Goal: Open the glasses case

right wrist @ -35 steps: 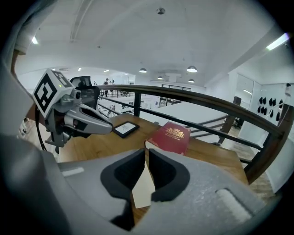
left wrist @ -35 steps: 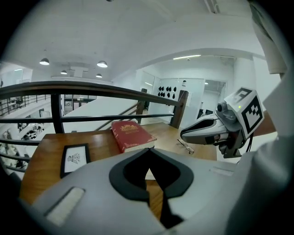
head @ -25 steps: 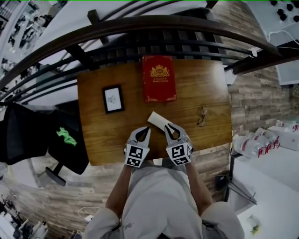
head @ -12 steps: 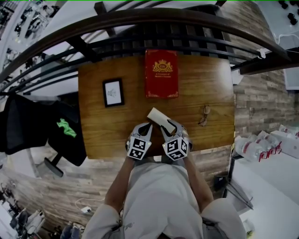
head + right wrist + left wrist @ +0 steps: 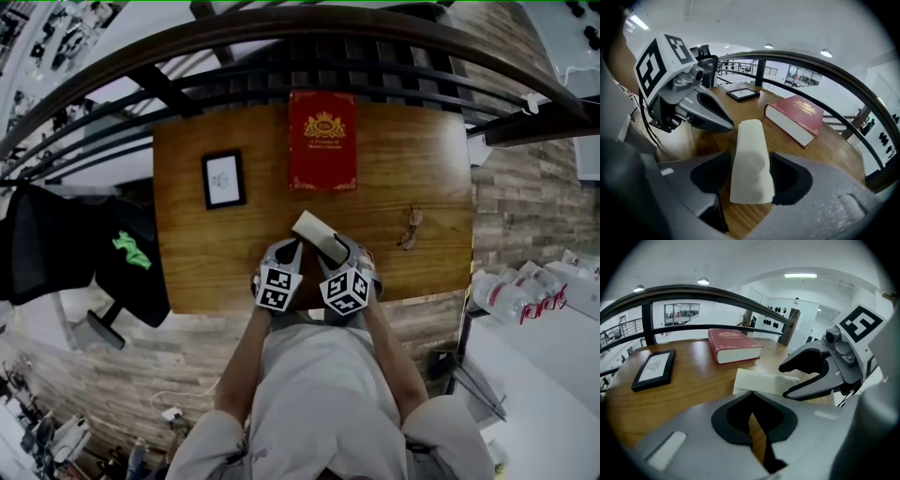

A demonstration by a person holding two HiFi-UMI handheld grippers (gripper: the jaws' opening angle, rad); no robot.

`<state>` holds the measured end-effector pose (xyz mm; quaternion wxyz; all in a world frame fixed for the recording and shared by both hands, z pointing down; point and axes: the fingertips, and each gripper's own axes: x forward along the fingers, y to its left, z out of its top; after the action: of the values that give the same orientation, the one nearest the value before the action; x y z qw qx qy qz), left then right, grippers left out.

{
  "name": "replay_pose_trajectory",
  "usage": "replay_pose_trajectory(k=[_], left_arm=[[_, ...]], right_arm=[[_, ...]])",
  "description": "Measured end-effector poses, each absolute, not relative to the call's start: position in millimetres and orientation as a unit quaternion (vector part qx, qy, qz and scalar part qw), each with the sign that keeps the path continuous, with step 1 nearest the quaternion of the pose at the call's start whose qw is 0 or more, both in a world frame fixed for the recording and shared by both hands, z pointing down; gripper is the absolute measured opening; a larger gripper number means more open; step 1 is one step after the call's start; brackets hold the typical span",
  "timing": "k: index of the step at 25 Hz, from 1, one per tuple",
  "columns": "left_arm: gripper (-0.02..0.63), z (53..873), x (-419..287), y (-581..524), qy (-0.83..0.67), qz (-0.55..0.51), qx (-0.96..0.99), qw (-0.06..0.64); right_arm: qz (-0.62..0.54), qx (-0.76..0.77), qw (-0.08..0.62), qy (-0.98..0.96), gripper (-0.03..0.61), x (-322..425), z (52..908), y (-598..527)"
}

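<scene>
From the head view, the wooden table carries a red book at its far side. A framed picture lies to the book's left, and a pair of glasses lies towards the table's right edge. The white glasses case lies at a slant near the front edge, in the middle. The left gripper points at the table just beside the case's left flank. The right gripper sits over the case's near end. A dark curved railing runs beyond the table.

In the left gripper view, that gripper's claw is closed tip to tip with nothing in it (only bare wood shows through the slit behind the tips). The case lies just beyond it, with the right gripper's spread jaws around its end.

In the right gripper view, the claw stands wide and has just been opening. The case lies lengthwise between the two pads, which flank it closely without a clear squeeze, and it rests flat on the wood. The left gripper's closed tip hangs just beside the case's left edge.
</scene>
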<state>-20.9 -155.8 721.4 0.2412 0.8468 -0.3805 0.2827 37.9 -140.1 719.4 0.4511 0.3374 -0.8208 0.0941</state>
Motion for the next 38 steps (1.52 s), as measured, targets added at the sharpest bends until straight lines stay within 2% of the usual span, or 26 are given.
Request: replay_pose_trajectory(k=[14,38], left_arm=[[0.020,736.9,-20.0,-167.2,-0.377,0.294,0.842,0.250],[0.020,742.1,-18.0,-168.2,-0.374,0.305,0.840,0.250]], right_arm=[[0.097,0.329,0.481,-0.807,0.287,42.3,741.0,-141.3],[0.129,0.324,0.460,-0.817,0.279,43.8,733.8,-142.3]])
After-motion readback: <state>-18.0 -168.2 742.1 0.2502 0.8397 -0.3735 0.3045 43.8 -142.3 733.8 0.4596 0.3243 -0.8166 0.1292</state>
